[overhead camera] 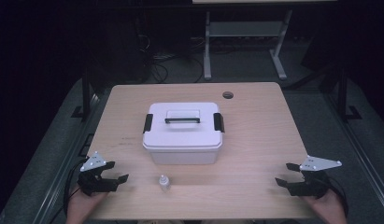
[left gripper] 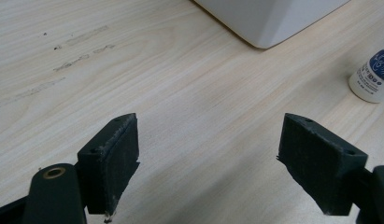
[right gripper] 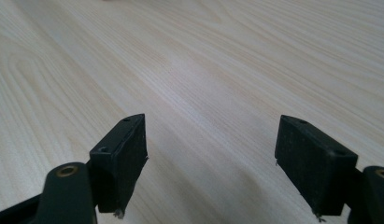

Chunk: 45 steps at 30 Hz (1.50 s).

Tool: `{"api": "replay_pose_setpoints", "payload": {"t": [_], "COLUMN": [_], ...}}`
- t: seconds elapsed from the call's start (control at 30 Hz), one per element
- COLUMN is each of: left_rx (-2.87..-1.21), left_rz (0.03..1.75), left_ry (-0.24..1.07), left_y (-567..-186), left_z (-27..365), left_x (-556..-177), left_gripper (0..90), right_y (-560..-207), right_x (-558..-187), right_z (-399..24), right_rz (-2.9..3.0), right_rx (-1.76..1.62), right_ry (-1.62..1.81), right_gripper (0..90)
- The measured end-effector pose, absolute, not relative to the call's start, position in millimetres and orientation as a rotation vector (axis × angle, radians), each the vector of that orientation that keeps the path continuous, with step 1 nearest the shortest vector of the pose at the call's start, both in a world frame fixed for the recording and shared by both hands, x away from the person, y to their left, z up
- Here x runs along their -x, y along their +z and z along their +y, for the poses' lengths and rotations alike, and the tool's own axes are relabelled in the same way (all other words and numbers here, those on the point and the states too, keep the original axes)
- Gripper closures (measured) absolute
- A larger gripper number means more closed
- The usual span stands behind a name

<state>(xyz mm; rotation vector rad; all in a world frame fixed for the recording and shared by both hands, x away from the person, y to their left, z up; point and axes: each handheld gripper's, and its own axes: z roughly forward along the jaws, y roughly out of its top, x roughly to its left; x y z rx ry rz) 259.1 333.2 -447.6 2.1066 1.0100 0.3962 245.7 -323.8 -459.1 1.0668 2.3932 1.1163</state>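
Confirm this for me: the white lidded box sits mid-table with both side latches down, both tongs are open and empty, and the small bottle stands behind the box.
One detail is wrong. The high view shows the small bottle in front of the white box, on the person's side, not behind it. The rest holds: the left tongs and right tongs are open and empty.

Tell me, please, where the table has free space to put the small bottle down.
Bare wood lies left and right of the white box, up to the table edges, and between the bottle and the right tool. It is tighter between bottle and box front, and near the left tool.
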Motion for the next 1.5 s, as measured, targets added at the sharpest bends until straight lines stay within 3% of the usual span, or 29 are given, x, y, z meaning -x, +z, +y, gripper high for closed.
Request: {"api": "replay_pose_setpoints", "payload": {"t": [0.37, 1.5], "left_rx": [-2.113, -2.1], "left_rz": [1.001, 0.996], "left_ry": [0.393, 0.383], "left_y": [-449, -448], "left_z": [333, 338], "left_x": [-259, -258], "left_gripper": [20.1, 20.1], "right_y": [-449, -361], "right_x": [-248, -303], "right_z": [-325, -292], "right_rz": [2.412, 2.607], "right_rx": [-1.032, -0.764], "right_ry": [1.141, 1.024], "right_gripper": [24.4, 24.5]}}
